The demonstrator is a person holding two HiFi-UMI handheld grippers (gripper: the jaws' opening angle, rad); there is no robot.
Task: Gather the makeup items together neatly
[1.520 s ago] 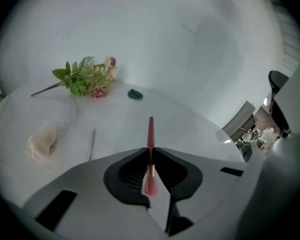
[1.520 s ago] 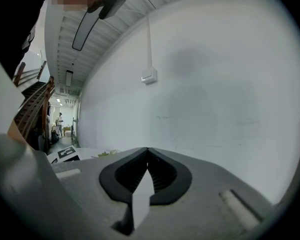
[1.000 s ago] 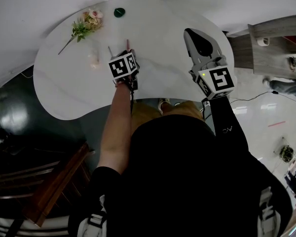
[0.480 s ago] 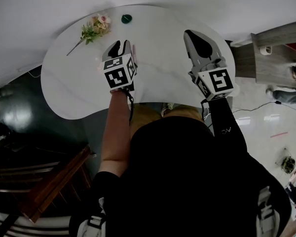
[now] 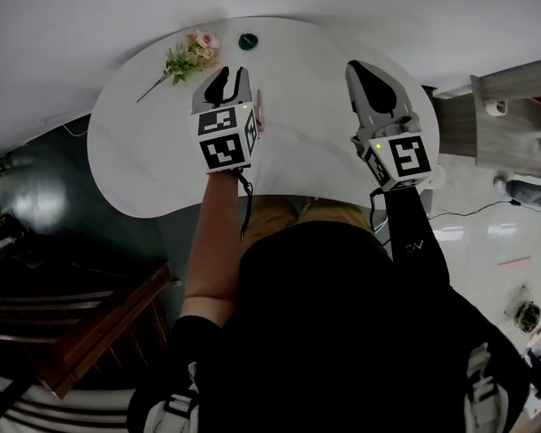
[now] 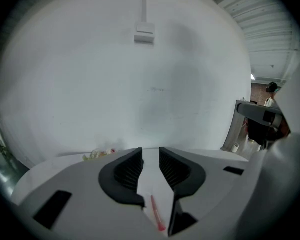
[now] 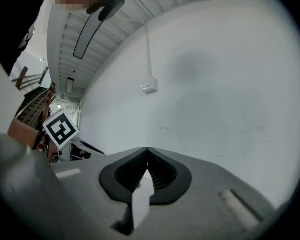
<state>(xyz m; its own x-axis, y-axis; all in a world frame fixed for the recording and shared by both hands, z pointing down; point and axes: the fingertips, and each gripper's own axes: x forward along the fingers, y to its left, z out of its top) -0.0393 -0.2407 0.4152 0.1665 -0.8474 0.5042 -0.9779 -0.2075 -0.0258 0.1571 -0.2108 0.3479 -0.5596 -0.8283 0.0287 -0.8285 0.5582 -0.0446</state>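
A thin pink makeup pencil (image 5: 260, 114) lies on the white table (image 5: 144, 161), just right of my left gripper (image 5: 227, 75). In the left gripper view the same pencil (image 6: 157, 215) rests on the tabletop below the gap of the left gripper (image 6: 150, 156), whose jaws stand parted and touch nothing. A small dark green round item (image 5: 247, 41) sits at the far edge. My right gripper (image 5: 365, 78) hovers over the table's right part; the right gripper view shows the right gripper (image 7: 147, 151) with its tips meeting and nothing held.
A sprig of flowers (image 5: 191, 54) lies at the far left of the table, also low in the left gripper view as flowers (image 6: 101, 154). A grey wooden cabinet (image 5: 514, 79) stands off the table's right end. Dark wooden steps (image 5: 90, 332) are at lower left.
My left gripper has moved away from the near edge toward the flowers and lifted. The pink pencil now lies to its right. The right gripper has barely moved.
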